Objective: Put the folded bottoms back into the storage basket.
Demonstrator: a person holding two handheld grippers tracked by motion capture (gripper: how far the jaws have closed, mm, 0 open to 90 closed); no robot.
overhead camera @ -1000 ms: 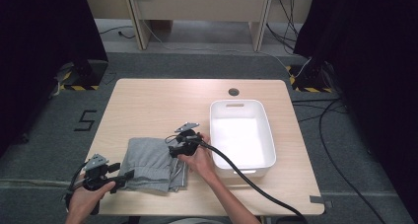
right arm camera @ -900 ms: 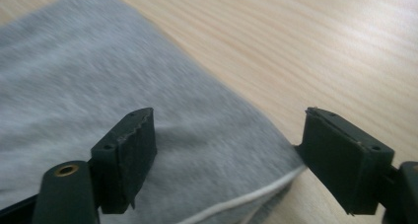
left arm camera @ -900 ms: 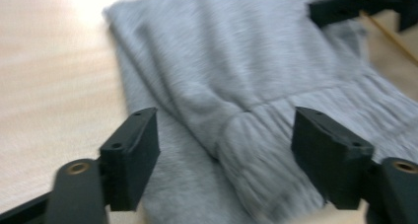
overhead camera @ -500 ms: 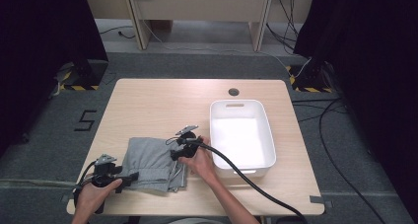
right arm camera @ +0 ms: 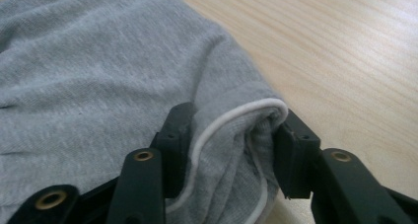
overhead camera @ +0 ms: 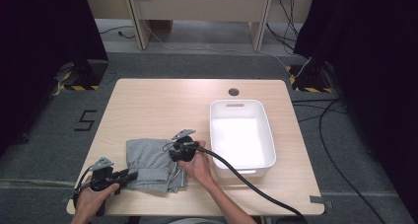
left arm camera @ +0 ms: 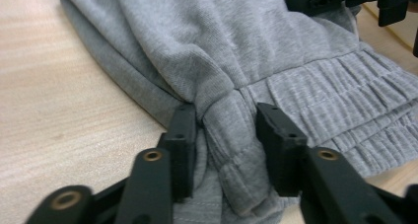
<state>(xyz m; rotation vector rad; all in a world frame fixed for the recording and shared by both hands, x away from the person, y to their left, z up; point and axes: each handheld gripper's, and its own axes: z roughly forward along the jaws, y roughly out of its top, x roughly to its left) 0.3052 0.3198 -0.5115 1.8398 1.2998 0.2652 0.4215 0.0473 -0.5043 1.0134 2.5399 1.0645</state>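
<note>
A person sits at a light wooden table point(overhead camera: 162, 105) with a two-jaw gripper in each hand. A folded grey garment point(overhead camera: 150, 165), sweatpants by the look of the waistband, lies near the front edge, left of a white plastic tub point(overhead camera: 268, 135).

From the high view, the left gripper point(overhead camera: 129, 174) meets the garment's near left corner and the right gripper point(overhead camera: 173, 152) its right edge, but the jaws are too small there to judge.

The left gripper view fills this in: its jaws have just been closing and now pinch a bunched fold of grey cloth point(left arm camera: 231, 130) beside the gathered elastic waistband, with the other gripper's black jaws visible at the top right corner.

The right gripper view shows its jaws, also just closed inward, clamped on a thick folded corner point(right arm camera: 231, 135) where a white drawstring point(right arm camera: 236, 113) loops over the edge, bare wood beyond.
</note>
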